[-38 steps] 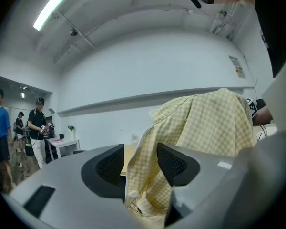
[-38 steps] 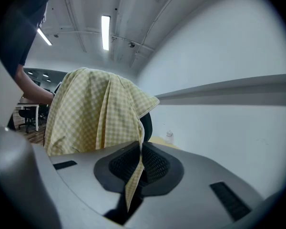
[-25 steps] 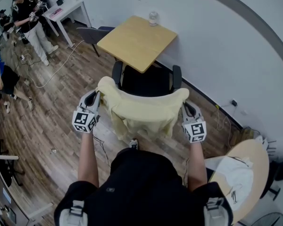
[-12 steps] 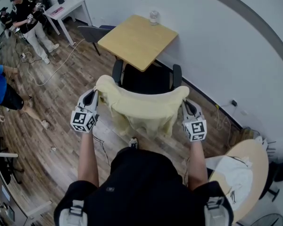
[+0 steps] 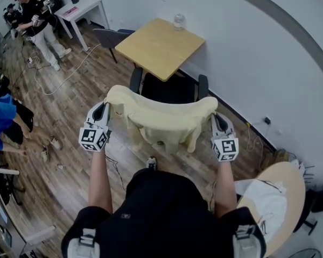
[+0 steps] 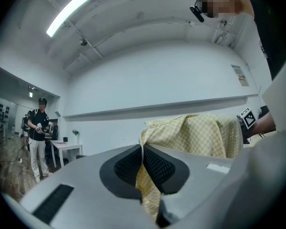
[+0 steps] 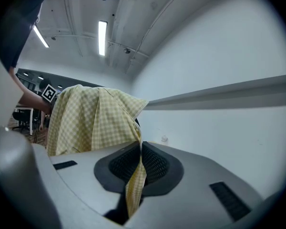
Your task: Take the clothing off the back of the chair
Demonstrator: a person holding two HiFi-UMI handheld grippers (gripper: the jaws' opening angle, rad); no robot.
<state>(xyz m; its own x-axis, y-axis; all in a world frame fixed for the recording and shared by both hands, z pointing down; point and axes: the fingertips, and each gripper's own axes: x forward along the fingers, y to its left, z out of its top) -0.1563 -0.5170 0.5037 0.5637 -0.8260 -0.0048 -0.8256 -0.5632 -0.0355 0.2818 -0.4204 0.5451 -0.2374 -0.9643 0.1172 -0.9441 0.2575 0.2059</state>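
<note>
Left tool [image 5: 106, 106], right tool [image 5: 213, 115]: clothing [image 5: 161, 120] between

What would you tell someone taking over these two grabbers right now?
Left gripper: shut on one top corner of the yellow checked shirt.
Right gripper: shut on the other corner.
Shirt: stretched between them over the black chair's back; clear of it or not, I cannot tell.
Done: both grips.
Left: lift the shirt away from the chair.
</note>
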